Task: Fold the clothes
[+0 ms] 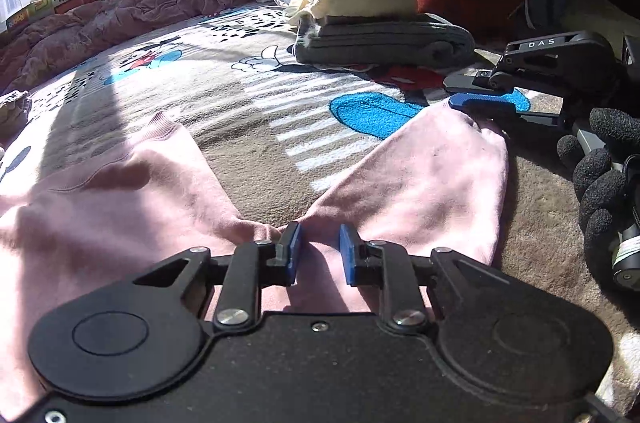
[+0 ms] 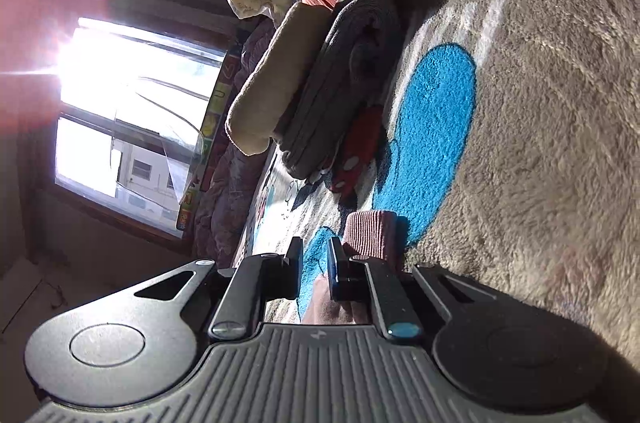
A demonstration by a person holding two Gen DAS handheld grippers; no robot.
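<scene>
- Lying spread on the cartoon-print blanket, the pink garment forks into two legs or sleeves.
- Left gripper sits at the fork, jaws narrowly apart over a fabric ridge, pads not clearly pinching.
- Right gripper, nearly closed, pinches the ribbed cuff.
- Risk: lifting now could let the left side slip, skewing the fold.
- Folded stack waits beyond.

The left gripper points downward, jaws slightly apart; the right gripper lies rolled on its side, jaws nearly closed, in a black-gloved hand
</scene>
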